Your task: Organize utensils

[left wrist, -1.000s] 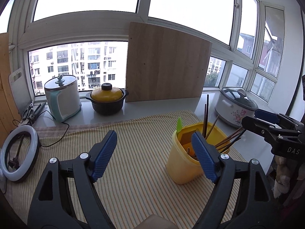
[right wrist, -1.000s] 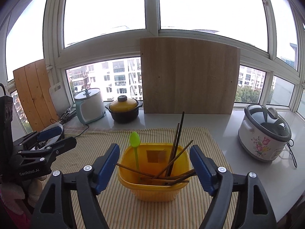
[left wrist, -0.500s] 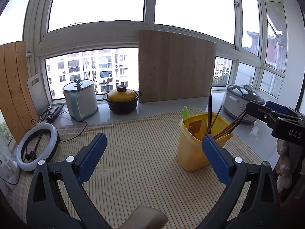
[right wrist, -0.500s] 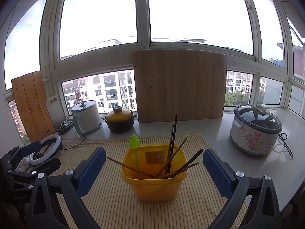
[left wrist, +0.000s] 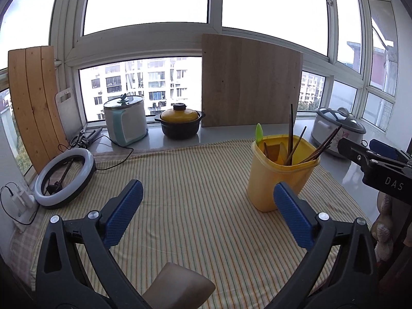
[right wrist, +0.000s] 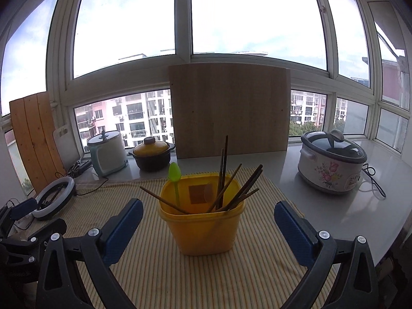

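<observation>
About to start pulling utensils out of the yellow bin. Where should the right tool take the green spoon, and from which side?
Judging from the right wrist view, grip the green spoon on its thin stem just below the bowl, coming from above. It stands nearly upright at the left rear of the yellow bin, its bowl above the rim and clear of the chopsticks. The right tool is open and empty.

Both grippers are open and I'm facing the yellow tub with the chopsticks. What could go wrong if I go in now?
1. The chopsticks lean crisscross, some past the rim, so pulling one may drag others out.
2. The yellow tub stands free on the striped cloth; a sideways tug could tip or slide it.
3. The green spoon stands among them and could get knocked.
</observation>
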